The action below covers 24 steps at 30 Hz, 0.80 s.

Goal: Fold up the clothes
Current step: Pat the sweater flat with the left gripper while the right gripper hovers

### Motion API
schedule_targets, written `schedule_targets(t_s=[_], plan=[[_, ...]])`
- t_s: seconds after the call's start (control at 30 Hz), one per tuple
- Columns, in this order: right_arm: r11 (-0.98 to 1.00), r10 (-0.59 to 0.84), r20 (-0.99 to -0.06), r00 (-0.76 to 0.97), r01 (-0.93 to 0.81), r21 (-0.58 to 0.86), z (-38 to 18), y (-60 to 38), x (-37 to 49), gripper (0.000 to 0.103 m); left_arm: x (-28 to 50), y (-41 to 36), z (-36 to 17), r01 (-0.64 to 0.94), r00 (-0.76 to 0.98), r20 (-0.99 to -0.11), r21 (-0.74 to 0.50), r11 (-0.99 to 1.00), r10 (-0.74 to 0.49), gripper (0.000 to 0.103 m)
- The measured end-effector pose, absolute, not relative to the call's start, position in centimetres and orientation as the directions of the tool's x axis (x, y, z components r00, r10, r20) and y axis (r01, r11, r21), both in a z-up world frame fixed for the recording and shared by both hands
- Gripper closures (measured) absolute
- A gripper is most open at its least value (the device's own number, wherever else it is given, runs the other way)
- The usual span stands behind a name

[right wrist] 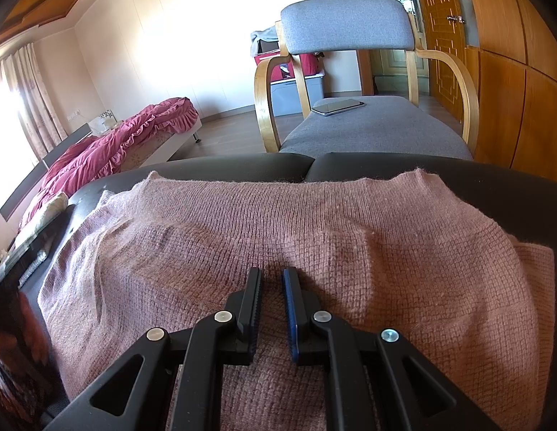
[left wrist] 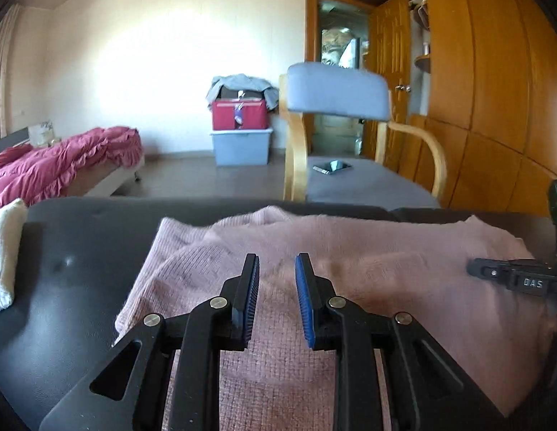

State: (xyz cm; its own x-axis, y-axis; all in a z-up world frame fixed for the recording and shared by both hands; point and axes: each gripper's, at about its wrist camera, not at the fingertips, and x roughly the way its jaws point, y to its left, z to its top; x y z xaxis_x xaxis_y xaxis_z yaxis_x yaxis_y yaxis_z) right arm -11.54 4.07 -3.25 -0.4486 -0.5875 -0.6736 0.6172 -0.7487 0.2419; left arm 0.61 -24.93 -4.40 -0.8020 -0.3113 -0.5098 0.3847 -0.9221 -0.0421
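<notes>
I judged the fold to be well under way but not finished. The pink sweater [right wrist: 278, 222] lay spread on the dark padded surface [left wrist: 81, 251] directly under and ahead of both grippers. A doubled layer showed on its left part, where one panel or sleeve overlapped the body; I took that as one fold made. The far edge remained a wide, loose rectangle, so I judged the final folds still to be made.

The left gripper [left wrist: 276, 269] stood with its jaws parted by a moderate gap. Nothing lay between the blue pads, and the knit was visible through the gap, below the jaws. I read the left gripper as empty and clear of the cloth.

The right gripper [right wrist: 272, 276] showed its jaws nearly together, a narrow slit between them. I could see no fold of knit pinched there. The tips sat low over the sweater; whether they touched it I could not tell.

In the left wrist view the right gripper's body appeared at the right of the left jaws, above the sweater.

Beyond the jaws, past the surface's far edge, stood a grey armchair [right wrist: 368, 129] with a phone [right wrist: 337, 106] on its seat. Farther left lay a bed with a red quilt [left wrist: 63, 161].
</notes>
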Motion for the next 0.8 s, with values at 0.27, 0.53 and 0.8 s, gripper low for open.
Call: schedule_targets(t_s=[0.27,0.53,0.8], plan=[[-0.748,-0.588,-0.674,-0.448,0.618,0.242,-3.2,4.1,-11.6,0.093,-1.7,-29.0,-7.5,0.433,-0.672,-0.710,-0.144,-0.890,-0.212,0.078],[-0.748,-0.590,-0.673,-0.446,0.617,0.246,-3.3,4.1,-11.5,0.093,0.1,-30.2,-7.5,0.507,-0.670,-0.698,-0.183,-0.842,-0.252,0.078],[-0.748,-0.588,-0.674,-0.447,0.617,0.244,-3.3,4.1,-11.5,0.093,2.2,-28.2,-5.4,0.372,-0.828,-0.533,-0.290,-0.882,-0.174,0.078]])
